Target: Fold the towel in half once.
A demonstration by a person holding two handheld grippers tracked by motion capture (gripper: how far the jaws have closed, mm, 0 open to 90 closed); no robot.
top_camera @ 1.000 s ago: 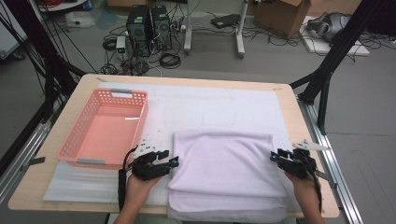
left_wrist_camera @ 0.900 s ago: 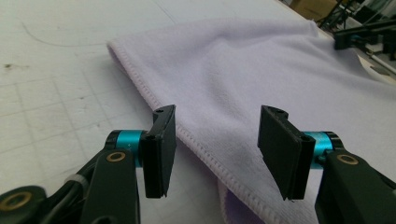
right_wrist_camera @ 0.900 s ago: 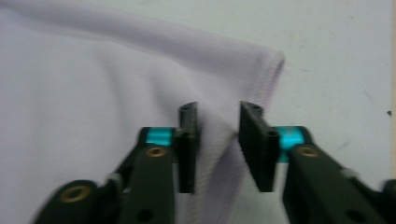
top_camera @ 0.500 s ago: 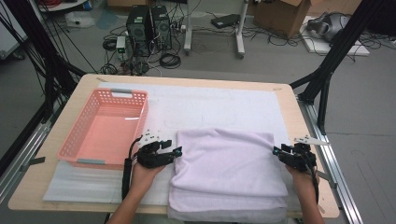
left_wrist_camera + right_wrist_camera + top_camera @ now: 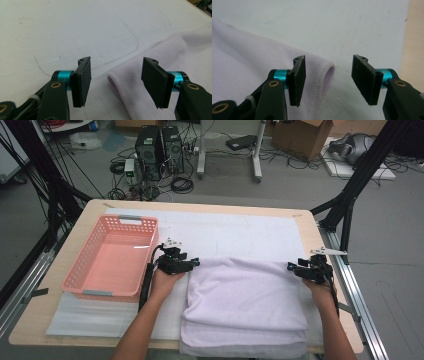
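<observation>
A pale lilac folded towel (image 5: pixel 245 305) lies on the white mat (image 5: pixel 240 230), toward the near right of the table. My left gripper (image 5: pixel 194 263) is at the towel's far left corner, and my right gripper (image 5: pixel 291 267) is at its far right corner. In the left gripper view the left gripper (image 5: pixel 117 62) is open, and the towel's (image 5: pixel 175 47) rolled corner lies loose between the jaws. In the right gripper view the right gripper (image 5: pixel 329 58) is open over the towel's (image 5: pixel 249 57) hemmed corner, with the pads clear of it. Both pairs of jaws have just been opening.
An empty pink plastic basket (image 5: pixel 80 272) stands on the table's left, close to my left hand. The bare wooden table edge (image 5: pixel 311 240) runs beyond the mat at the right. Black frame posts flank the table. Computers and cables sit on the floor behind it.
Both hands have slid along the towel's sides, away from the person, to its far corners. The right jaws stand wider apart. The towel lies about where it was.
</observation>
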